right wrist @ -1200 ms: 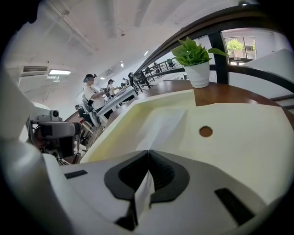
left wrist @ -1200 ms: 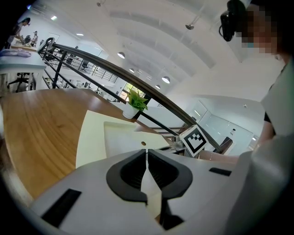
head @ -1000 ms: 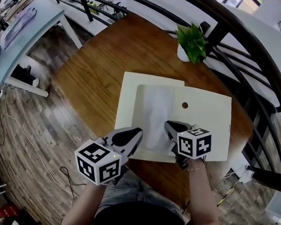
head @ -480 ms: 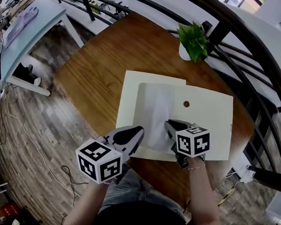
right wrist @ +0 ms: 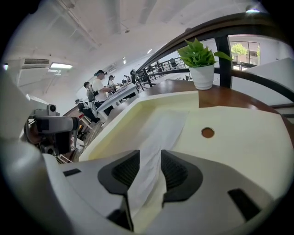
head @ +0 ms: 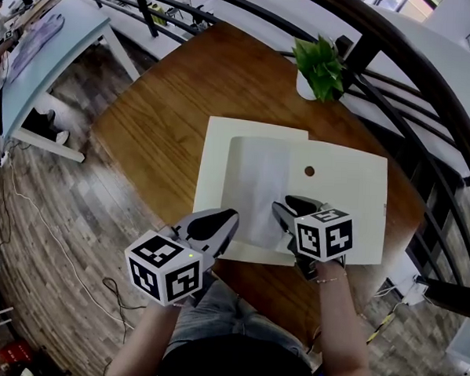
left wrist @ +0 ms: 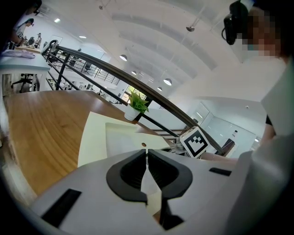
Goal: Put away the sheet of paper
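A white sheet of paper (head: 258,188) lies on the left part of a cream folder (head: 344,197) that has a small round hole (head: 309,171). My right gripper (head: 289,206) is at the sheet's near right corner. Its jaws are opening, and the sheet (right wrist: 161,133) runs loosely between them without being pressed by the pads. In the right gripper view the folder (right wrist: 239,147) spreads out ahead of the right gripper (right wrist: 150,158). My left gripper (head: 227,218) hovers at the folder's near left edge, shut with nothing seen in it. The left gripper view shows those jaws (left wrist: 147,163) closed, and the sheet (left wrist: 124,137) beyond them.
The folder rests on a round wooden table (head: 168,117). A potted green plant (head: 321,66) stands at the table's far edge, by a dark curved railing (head: 397,90). Wooden floor and a light desk (head: 46,40) lie to the left. People work at desks in the distance (right wrist: 98,85).
The right gripper's jaws have parted from the sheet they were pinching. Both grippers and the folder stay almost where they were.
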